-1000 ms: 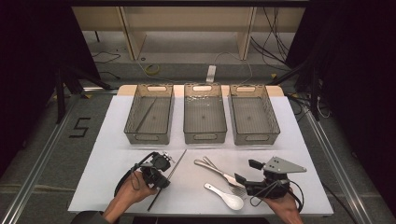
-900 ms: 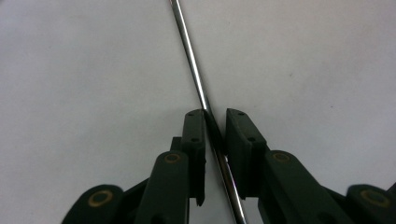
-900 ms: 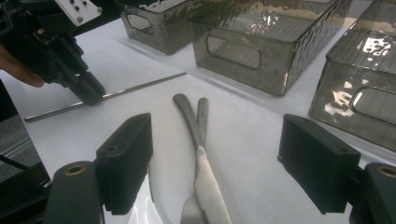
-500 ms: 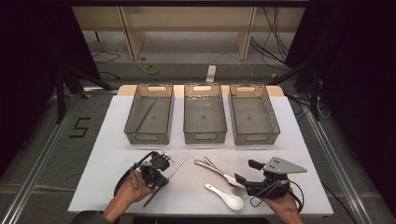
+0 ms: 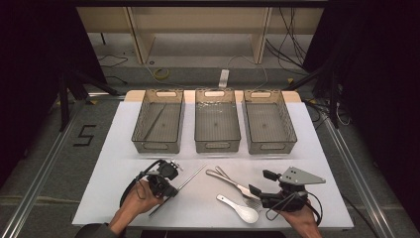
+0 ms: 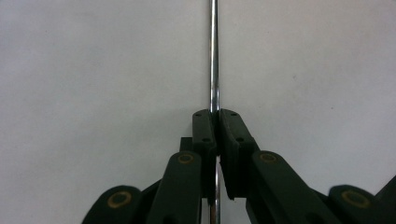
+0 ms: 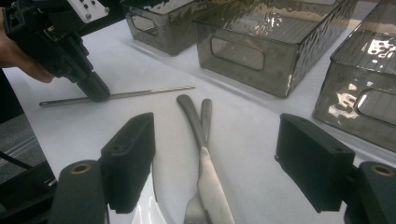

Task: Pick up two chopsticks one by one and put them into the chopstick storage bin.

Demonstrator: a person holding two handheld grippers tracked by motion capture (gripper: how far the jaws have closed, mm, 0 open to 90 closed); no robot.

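Standing by the table, I watched from the high view first: the left gripper (image 5: 168, 184) had pinched a thin metal rod (image 5: 190, 175) that lay flat on the white table (image 5: 114, 163), its jaws having just been closing with the rod between them. The rod ran out ahead of that gripper towards the bins and trailed back under it. The right gripper (image 5: 258, 184) hovered with jaws spread, just behind a knife (image 5: 236, 182), a fork (image 5: 253, 201) and a white spoon (image 5: 241, 210).

Beyond both tools stood three clear bins. The left bin (image 5: 159, 122) already held one thin rod leaning across its floor; the middle bin (image 5: 217, 121) and the right bin (image 5: 268, 122) looked bare inside.

In the left gripper view the pads (image 6: 204, 133) were pressed together on the rod (image 6: 214, 56), which ran straight out between them, centred. That seemed a sound hold. To do the lift well, I judged, the hand should rise level so the long end did not swing or roll out, then carry it over the left bin's near wall before letting go.

In the right gripper view, the open jaws framed the knife (image 7: 205, 158) and fork (image 7: 198, 205), touching neither; farther off the left gripper (image 7: 93, 88) sat clamped on the rod (image 7: 144, 93).
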